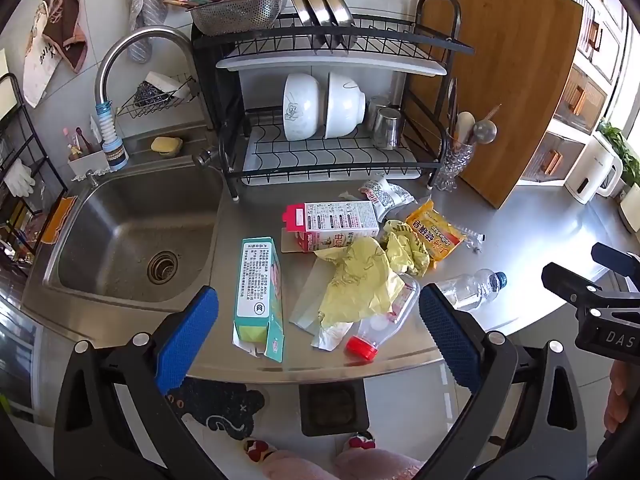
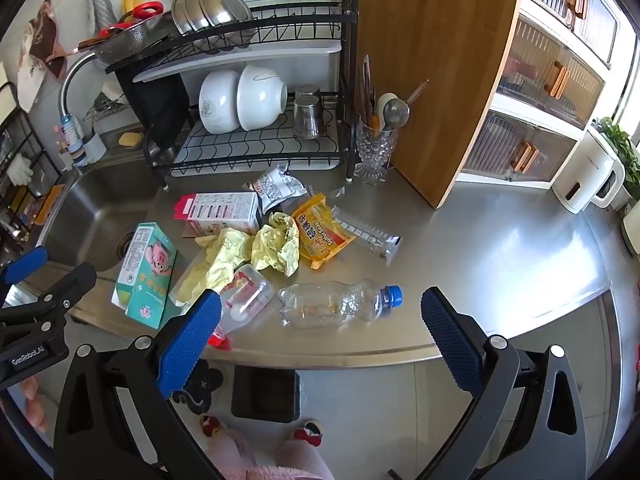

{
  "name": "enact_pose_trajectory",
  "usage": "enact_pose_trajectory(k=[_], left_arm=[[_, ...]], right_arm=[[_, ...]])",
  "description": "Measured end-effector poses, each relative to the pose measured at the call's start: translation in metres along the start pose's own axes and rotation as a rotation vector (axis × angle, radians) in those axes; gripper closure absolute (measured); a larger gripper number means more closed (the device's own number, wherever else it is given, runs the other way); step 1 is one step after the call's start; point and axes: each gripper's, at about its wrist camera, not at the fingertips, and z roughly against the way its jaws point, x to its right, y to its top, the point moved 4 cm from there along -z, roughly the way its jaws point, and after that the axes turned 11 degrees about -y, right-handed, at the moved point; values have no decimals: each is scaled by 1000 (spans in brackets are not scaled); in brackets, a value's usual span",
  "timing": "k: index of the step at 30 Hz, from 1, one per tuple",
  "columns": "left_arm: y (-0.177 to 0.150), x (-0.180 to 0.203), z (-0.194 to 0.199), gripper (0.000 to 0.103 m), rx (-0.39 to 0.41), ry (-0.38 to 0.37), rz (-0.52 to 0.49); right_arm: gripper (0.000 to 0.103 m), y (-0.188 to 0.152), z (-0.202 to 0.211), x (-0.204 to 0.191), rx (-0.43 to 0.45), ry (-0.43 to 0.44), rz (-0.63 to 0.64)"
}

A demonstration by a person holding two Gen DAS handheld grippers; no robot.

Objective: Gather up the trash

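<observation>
Trash lies on the steel counter [image 1: 532, 240]: a teal carton [image 1: 258, 296], a pink-and-white carton [image 1: 332, 224], crumpled yellow wrappers [image 1: 360, 280], an orange soap packet [image 1: 434, 232], a red-capped clear bottle [image 1: 380, 324] and a blue-capped clear bottle [image 2: 336, 304]. My left gripper [image 1: 318, 340] is open and empty, held over the counter's front edge before the teal carton and wrappers. My right gripper [image 2: 320, 340] is open and empty, just in front of the blue-capped bottle.
A sink [image 1: 132, 240] is at the left, a black dish rack [image 1: 332, 120] with bowls behind the trash, and a wooden cutting board [image 1: 500, 80] leaning at the back right. A black bin [image 1: 332, 408] stands on the floor below the counter edge. A white kettle [image 2: 588, 176] is far right.
</observation>
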Motion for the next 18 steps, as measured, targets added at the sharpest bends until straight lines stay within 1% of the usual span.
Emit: enact_pose_trajectory(k=[18], left_arm=[[-1,-5,-1,8,0,-7,13]], right_arm=[[3,1,0,0,-1,-8,1]])
